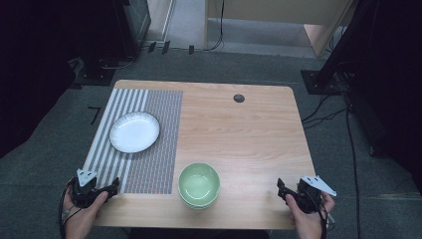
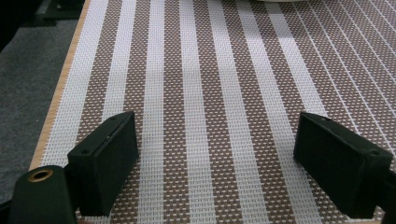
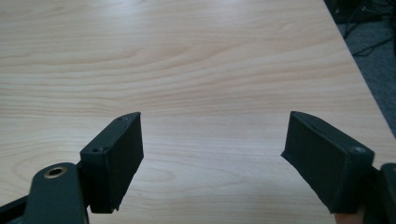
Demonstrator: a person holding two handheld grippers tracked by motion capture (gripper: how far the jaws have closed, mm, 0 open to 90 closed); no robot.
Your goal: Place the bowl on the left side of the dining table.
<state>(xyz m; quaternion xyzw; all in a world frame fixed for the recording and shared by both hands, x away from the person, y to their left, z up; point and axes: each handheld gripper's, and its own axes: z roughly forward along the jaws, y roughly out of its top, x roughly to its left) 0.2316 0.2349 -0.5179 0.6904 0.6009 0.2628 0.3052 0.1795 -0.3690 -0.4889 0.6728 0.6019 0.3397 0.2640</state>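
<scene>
Your left gripper [image 1: 107, 190] over the mat [image 1: 149, 149], fingers apart, your right gripper [image 1: 288, 191] over bare tabletop [image 1: 249, 139], fingers apart, bowl [image 1: 199, 184] between them, plate [image 1: 134, 131] beyond.

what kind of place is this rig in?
Probably a lab or data-collection room, not a home: a bare wooden table on grey carpet, cables trailing across the floor, dark equipment stands around it. A plate, green bowls and a striped placemat look staged.
</scene>
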